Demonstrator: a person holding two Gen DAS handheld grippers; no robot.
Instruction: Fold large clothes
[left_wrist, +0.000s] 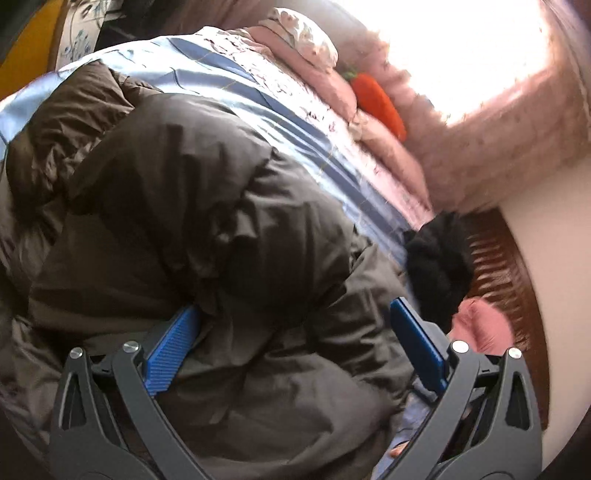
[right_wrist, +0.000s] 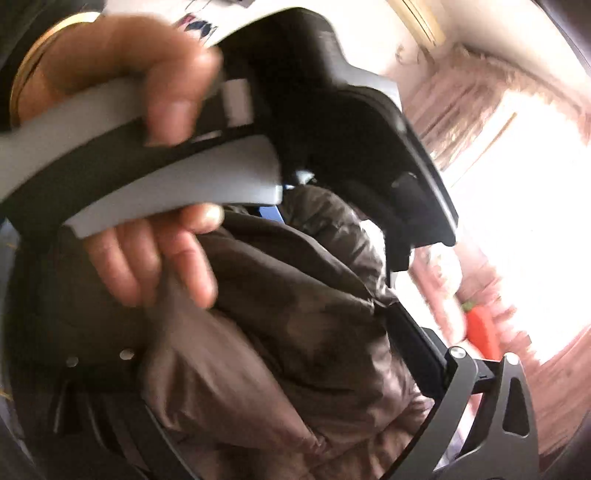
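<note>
Currently my left gripper (left_wrist: 295, 332) jaws are apart, straddling the brown puffer jacket (left_wrist: 192, 206) heaped mid-bed (left_wrist: 295, 122); right gripper (right_wrist: 266, 369) likewise. Risk: slick padding slips out, fold collapses.

Bed (left_wrist: 303, 122) with a light-blue cover striped in darker blue. A brown puffer jacket (left_wrist: 192, 206), bunched and creased, lies across most of its near side. Pink folded bedding (left_wrist: 325, 79) and a floral pillow (left_wrist: 306, 35) are stacked along the far edge, with an orange carrot-shaped plush (left_wrist: 380, 105) beside them. A black garment (left_wrist: 437, 258) lies at the bed's right edge.
</note>
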